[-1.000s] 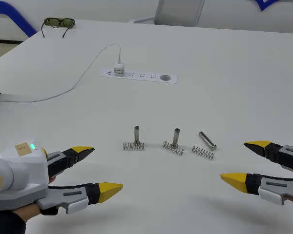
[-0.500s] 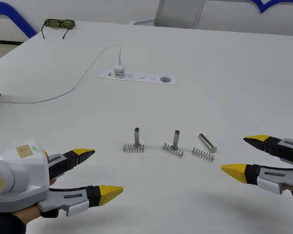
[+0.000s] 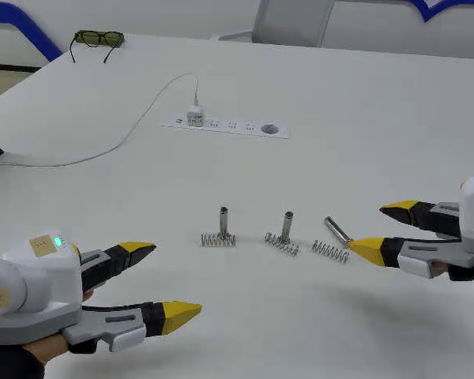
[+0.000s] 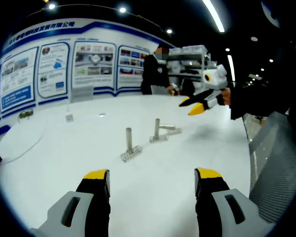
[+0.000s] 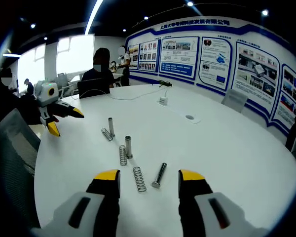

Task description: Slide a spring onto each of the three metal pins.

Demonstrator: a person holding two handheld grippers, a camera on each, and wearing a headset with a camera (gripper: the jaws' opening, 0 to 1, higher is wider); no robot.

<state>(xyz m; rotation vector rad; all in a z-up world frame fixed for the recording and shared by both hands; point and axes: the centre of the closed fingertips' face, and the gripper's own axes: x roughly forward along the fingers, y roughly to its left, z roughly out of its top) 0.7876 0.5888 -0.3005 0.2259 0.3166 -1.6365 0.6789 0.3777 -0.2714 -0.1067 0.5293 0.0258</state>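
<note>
- The left tongs (image 3: 175,278) and right tongs (image 3: 369,227) both gape, empty, over the table (image 3: 363,110) near its front edge.
- The left pin (image 3: 223,219) and middle pin (image 3: 287,225) stand upright; the right pin (image 3: 337,230) lies flat, just beside the right tongs.
- The left spring (image 3: 218,239), middle spring (image 3: 281,244) and right spring (image 3: 329,252) lie loose by the pins, none threaded.
- Likely risks: a hard pinch could squash or flick the right spring away; a careless brush could roll the right pin or topple the standing two.
</note>
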